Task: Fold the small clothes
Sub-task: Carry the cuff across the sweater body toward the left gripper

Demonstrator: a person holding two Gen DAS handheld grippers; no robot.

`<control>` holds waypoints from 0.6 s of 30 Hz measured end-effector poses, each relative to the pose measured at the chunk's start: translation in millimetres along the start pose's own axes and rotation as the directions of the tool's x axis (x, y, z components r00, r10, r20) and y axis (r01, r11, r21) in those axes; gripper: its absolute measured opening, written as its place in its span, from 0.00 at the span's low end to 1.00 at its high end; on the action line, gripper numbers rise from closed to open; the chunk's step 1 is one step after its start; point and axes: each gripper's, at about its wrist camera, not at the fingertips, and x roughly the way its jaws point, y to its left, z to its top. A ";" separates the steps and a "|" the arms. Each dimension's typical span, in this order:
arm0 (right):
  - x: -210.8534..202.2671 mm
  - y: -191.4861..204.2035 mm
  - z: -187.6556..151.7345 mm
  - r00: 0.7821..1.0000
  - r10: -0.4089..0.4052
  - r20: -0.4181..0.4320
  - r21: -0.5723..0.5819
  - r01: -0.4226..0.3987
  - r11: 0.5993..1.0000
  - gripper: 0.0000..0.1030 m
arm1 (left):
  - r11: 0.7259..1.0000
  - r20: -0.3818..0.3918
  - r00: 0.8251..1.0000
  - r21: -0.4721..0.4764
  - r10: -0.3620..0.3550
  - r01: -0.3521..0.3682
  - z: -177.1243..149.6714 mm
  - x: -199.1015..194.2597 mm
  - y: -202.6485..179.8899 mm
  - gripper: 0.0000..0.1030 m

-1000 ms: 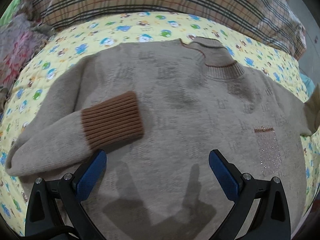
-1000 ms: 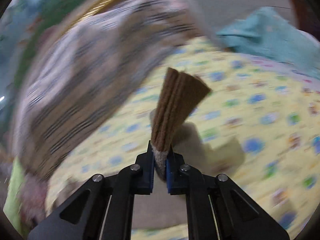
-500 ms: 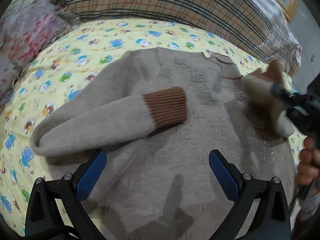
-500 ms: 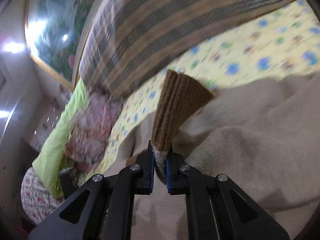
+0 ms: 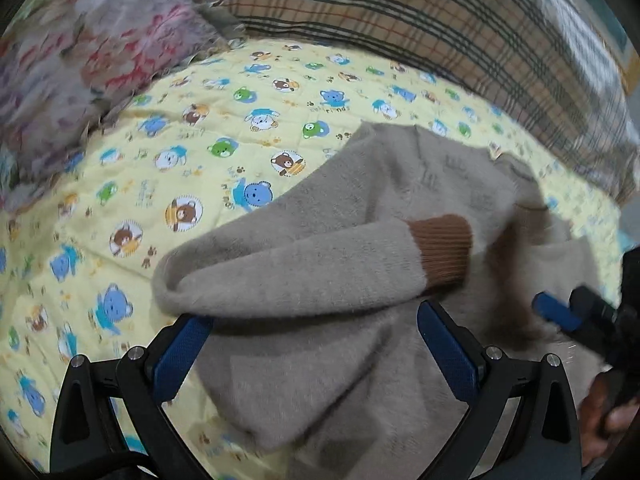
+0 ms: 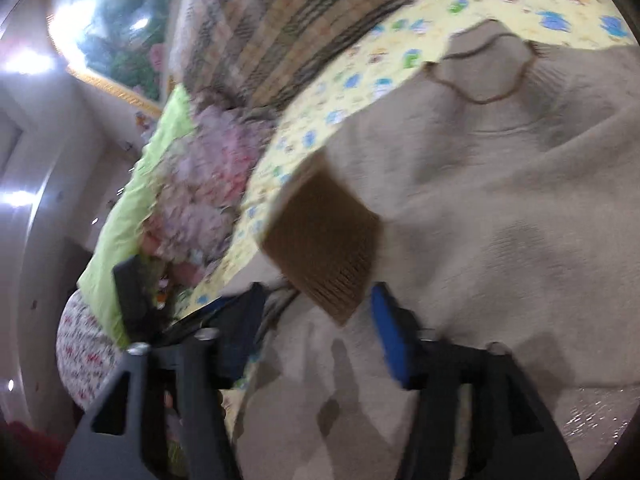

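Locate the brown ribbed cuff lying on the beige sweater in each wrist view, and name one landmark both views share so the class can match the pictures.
Left wrist view: a brown ribbed cuff lies right of centre, at the end of the sleeve folded across the beige sweater.
Right wrist view: a brown cuff sits at centre, just beyond the open right gripper; whether it is the same cuff is unclear.
Shared landmark: the sweater's collar.

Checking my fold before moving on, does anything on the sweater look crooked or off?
Nothing is damaged. The left sleeve lies folded across the beige sweater, brown cuff on the chest. The right cuff, just released as the right claw opened, lies skewed on the body.
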 end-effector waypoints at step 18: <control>-160.5 -27.8 -17.7 0.945 -0.141 0.296 0.082 0.122 0.989 0.63 | 0.949 -0.198 0.928 -0.090 -0.315 0.303 -13.1 53.7 -86.1 0.98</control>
